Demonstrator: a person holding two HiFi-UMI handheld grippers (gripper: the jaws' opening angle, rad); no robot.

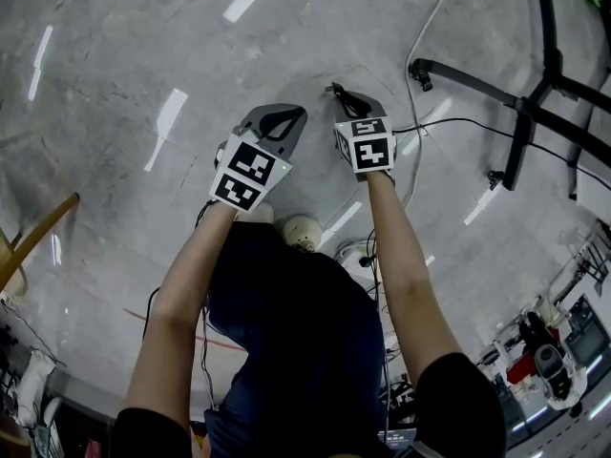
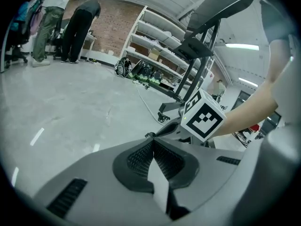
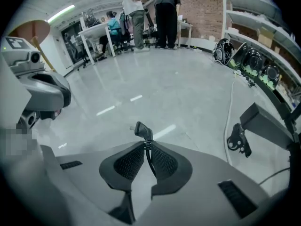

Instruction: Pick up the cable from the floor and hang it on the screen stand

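My right gripper (image 3: 147, 147) is shut on a thin black cable just behind its black plug (image 3: 142, 130), which sticks up past the fingertips. From the head view this gripper (image 1: 346, 95) is held out over the grey floor, the plug (image 1: 336, 90) at its tip. Beside it on the left, my left gripper (image 1: 286, 114) has its jaws together and holds nothing (image 2: 153, 142). The black screen stand (image 1: 520, 113) spreads its wheeled legs to the right of both grippers; one leg with a caster (image 3: 240, 142) lies close to the right gripper.
A white cable (image 1: 415, 55) runs across the floor toward the stand, and a thin black cable (image 1: 477, 122) passes under its legs. Shelving (image 2: 155, 36) with gear lines the brick wall. Several people (image 3: 164, 18) stand by desks at the far end.
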